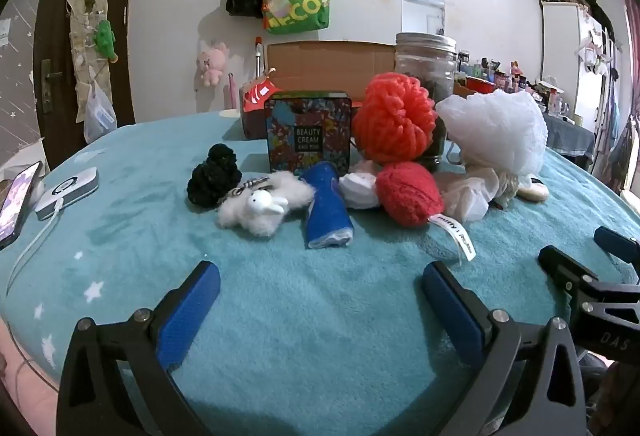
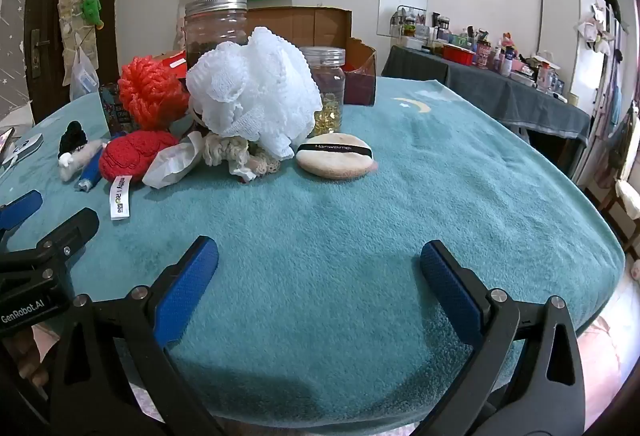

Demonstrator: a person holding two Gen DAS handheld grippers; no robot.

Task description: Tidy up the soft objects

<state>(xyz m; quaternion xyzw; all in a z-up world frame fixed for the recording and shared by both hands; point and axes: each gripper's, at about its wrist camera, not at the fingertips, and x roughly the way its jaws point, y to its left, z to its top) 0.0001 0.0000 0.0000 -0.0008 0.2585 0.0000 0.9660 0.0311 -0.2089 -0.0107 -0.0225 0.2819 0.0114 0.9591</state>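
Note:
Soft objects lie in a pile on the teal blanket (image 1: 300, 316): a white plush sheep (image 1: 260, 207), a black yarn ball (image 1: 214, 175), a rolled blue cloth (image 1: 326, 207), a red knitted piece (image 1: 408, 191) with a white tag, an orange-red yarn puff (image 1: 394, 119), a white mesh bath puff (image 2: 256, 91) and a beige powder puff (image 2: 334, 157). My left gripper (image 1: 320, 284) is open and empty, short of the pile. My right gripper (image 2: 320, 264) is open and empty, in front of the powder puff. Its fingers (image 1: 560, 264) show at the right of the left wrist view.
A Beauty Cream tin (image 1: 309, 131), a large glass jar (image 2: 216, 31), a smaller jar (image 2: 326, 87) and a cardboard box (image 2: 320, 27) stand behind the pile. A phone (image 1: 16, 203) and a white charger (image 1: 68, 191) lie at the left. A cluttered side table (image 2: 500, 75) is at the right.

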